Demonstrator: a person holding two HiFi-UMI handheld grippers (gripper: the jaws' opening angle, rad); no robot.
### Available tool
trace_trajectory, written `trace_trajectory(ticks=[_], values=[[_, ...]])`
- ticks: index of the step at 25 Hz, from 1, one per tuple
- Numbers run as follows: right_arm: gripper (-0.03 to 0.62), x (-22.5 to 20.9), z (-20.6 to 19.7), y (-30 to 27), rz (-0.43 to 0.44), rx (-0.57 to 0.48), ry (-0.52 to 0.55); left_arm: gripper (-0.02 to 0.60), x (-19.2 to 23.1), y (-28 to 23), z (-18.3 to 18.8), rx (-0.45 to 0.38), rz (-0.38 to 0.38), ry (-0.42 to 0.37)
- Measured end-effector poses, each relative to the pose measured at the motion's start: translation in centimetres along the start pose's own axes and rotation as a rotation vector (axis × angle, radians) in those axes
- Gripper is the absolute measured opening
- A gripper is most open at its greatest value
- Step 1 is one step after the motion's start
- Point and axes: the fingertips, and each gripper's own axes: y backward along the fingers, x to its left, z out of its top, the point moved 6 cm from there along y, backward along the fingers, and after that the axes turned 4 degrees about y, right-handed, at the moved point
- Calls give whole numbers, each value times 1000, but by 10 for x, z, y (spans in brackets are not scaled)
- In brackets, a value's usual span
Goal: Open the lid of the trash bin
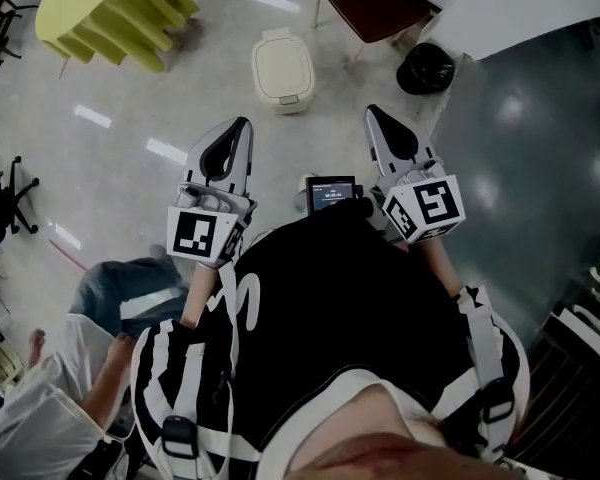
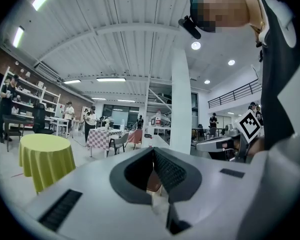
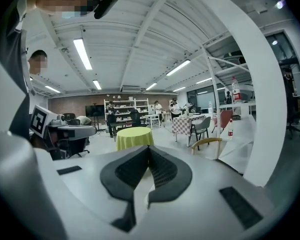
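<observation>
Approach step, nothing touched: left gripper (image 1: 238,133) and right gripper (image 1: 377,120) both closed and empty, trash bin (image 1: 284,100) on the floor (image 1: 180,88) ahead, lid (image 1: 282,66) down; next move is probably to reach down to its rim.

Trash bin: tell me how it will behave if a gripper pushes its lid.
Probably light: the trash bin looks small and plastic. It stands free on glossy floor, so it may slide. The closed lid looks rigid.

Long white ceiling tube lamps (image 3: 82,54) give bright, even light. Streaks of glare lie on the glossy pale grey floor (image 1: 130,93). The 2 gripper views bulge, black at the corners.
</observation>
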Motion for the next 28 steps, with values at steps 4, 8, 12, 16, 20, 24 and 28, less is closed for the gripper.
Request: trace_trajectory(ticks=[4,8,12,16,20,24,28], values=[[9,-15,-1,-14,18,14,-5,8,4,-18,-1,2,13,8],[9,-29,1,-26,40,20,-1,8,7,-35,2,3,24,10],[9,-31,4,-33,49,12,1,8,10,-40,2,7,26,7],[9,-27,4,-36,54,12,0,8,14,-40,1,10,29,6],[9,-26,3,-36,64,14,-2,8,20,-40,1,-2,55,9],[9,-28,1,-40,76,16,-10,8,21,-44,-2,6,65,6],[9,-34,-2,-41,87,19,-9,8,19,-47,-3,9,65,8]])
